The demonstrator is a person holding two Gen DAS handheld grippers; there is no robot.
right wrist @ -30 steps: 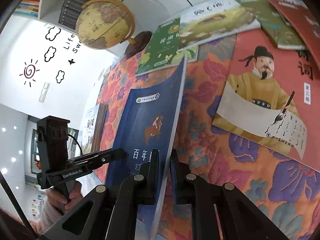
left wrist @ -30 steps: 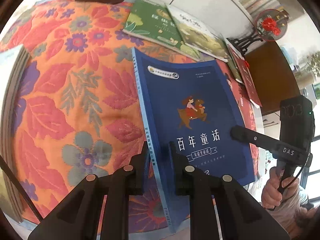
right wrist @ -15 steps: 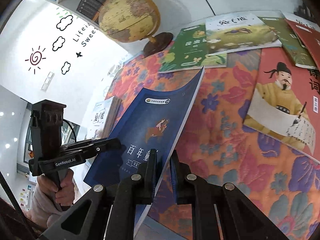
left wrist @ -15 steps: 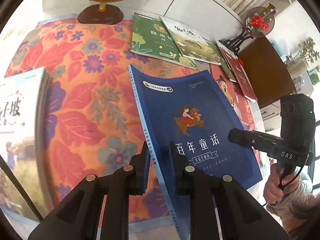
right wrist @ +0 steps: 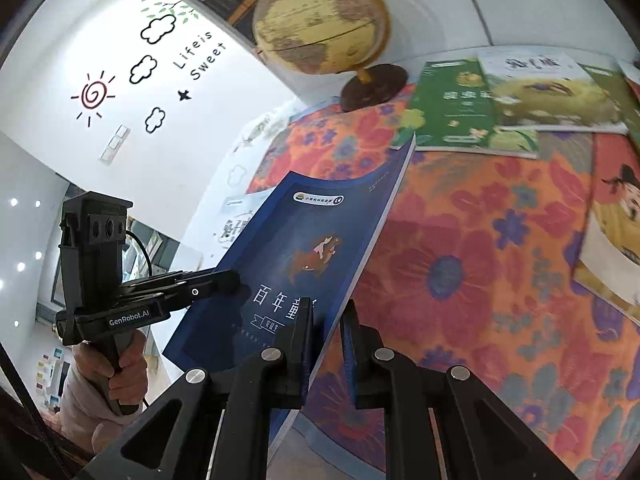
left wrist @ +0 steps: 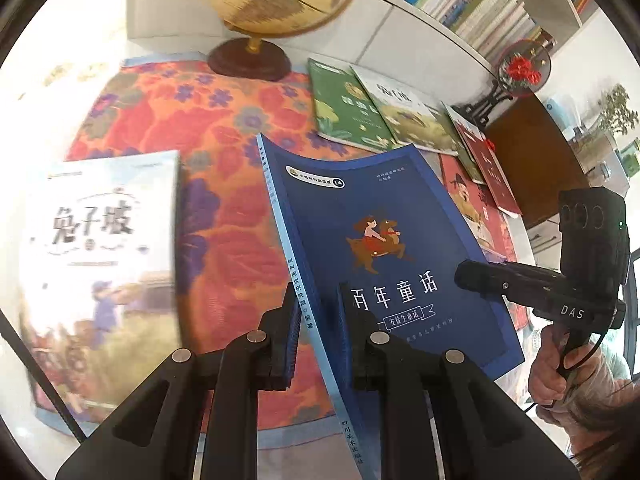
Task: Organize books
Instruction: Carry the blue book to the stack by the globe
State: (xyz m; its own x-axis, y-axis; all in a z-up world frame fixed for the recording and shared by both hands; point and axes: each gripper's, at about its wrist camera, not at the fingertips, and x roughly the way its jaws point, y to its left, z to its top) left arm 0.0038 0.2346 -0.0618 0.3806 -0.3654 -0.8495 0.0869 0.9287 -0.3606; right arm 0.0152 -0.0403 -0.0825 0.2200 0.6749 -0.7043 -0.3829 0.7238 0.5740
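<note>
I hold the blue book [left wrist: 372, 240] off the bench [left wrist: 224, 208] with both grippers: my left gripper [left wrist: 316, 320] has its jaws clamped on the spine edge near the lower end, and my right gripper [right wrist: 326, 320] has its jaws clamped on the opposite long edge. The cover bows between the two grips, its far end lifted clear of the flowered cloth. My left view shows what the right barely does: a pale book [left wrist: 104, 248] lying flat to the left, blurred, and the right gripper's body with a hand [left wrist: 548, 368] on its handle. It also shows a round red ornament [left wrist: 522, 68] on a dark stand and shelves of books behind. My right view alone shows the wall with a sun and clouds drawn on it, and the hand [right wrist: 120, 364] on the left gripper. Both views show the globe [right wrist: 320, 20] at the back and the green book [left wrist: 344, 108] beside it, overlapped by a yellowish one [left wrist: 408, 112]. The red book [right wrist: 616, 216] with a robed figure lies at the right.
</note>
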